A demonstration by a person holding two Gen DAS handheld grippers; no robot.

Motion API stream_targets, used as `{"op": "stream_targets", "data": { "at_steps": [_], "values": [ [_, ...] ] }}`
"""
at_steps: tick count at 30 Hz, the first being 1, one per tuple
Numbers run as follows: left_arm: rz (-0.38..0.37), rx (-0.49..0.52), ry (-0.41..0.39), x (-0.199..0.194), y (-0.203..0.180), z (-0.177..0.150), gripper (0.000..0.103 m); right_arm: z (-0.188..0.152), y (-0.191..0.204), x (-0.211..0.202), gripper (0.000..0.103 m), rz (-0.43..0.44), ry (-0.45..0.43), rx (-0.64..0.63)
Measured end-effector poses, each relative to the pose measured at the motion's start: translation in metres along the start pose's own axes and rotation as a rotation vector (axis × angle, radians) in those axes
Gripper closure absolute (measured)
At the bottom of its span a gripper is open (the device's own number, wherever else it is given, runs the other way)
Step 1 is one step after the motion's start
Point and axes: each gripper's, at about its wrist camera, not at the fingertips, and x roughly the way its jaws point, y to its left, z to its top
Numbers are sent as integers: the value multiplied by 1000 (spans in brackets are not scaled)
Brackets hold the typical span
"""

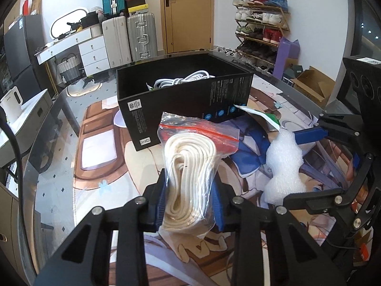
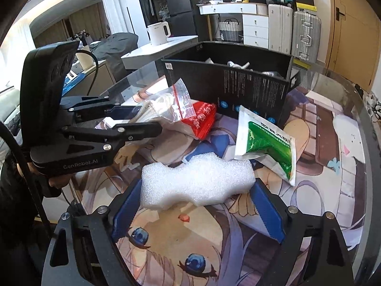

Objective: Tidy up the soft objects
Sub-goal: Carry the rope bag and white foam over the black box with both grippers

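Rope bag clamped in left tool, foam between spread right tool

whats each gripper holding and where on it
Left gripper clamps the bagged rope at its lower end. Right gripper is open around the white foam, not gripping.

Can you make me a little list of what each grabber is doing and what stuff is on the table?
left gripper: shut on the rope bag, a clear zip bag of cream rope
right gripper: open, fingers either side of the white foam piece, not squeezing it
black box: open on top, white cable inside
green packet: lying beside the box
red packet: lying under the rope bag
table mat: cartoon picture, under everything
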Motion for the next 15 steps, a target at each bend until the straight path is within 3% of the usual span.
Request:
{"op": "stream_targets", "data": {
  "at_steps": [15],
  "values": [
    [18,-18,-49,-25,0,6,72,7,1,-30,13,11,-98,-7]
  ]
}}
